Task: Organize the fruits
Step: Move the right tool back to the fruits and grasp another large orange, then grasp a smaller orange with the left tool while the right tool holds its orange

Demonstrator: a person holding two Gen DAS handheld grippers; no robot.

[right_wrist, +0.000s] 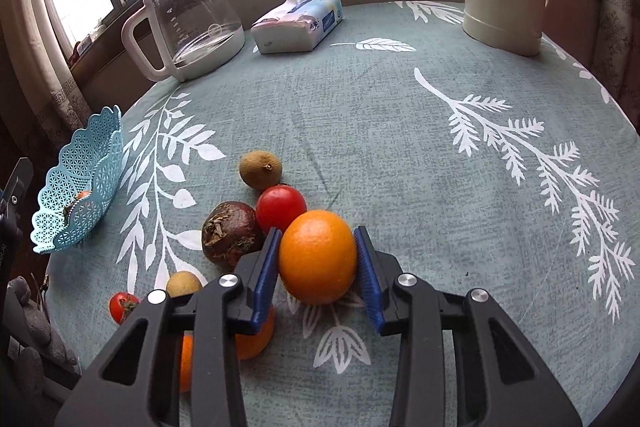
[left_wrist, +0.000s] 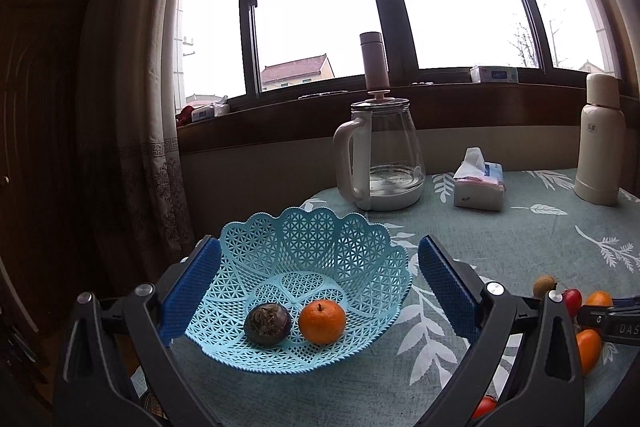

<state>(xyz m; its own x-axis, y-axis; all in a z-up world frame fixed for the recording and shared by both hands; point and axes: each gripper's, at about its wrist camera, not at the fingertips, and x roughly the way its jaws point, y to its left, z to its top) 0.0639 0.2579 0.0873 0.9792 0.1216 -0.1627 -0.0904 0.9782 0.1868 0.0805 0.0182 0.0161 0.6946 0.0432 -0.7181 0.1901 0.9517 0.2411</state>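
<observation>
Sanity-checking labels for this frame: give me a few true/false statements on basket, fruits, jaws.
1. The light blue perforated plastic basket holds two fruits. True: a small orange and a dark purple wrinkled fruit.
2. The right gripper is empty. False: its jaws flank a large round orange, pads at its sides.
3. The left gripper is wide open. True.
4. The glass kettle with white handle lies tipped over. False: it stands upright.
</observation>
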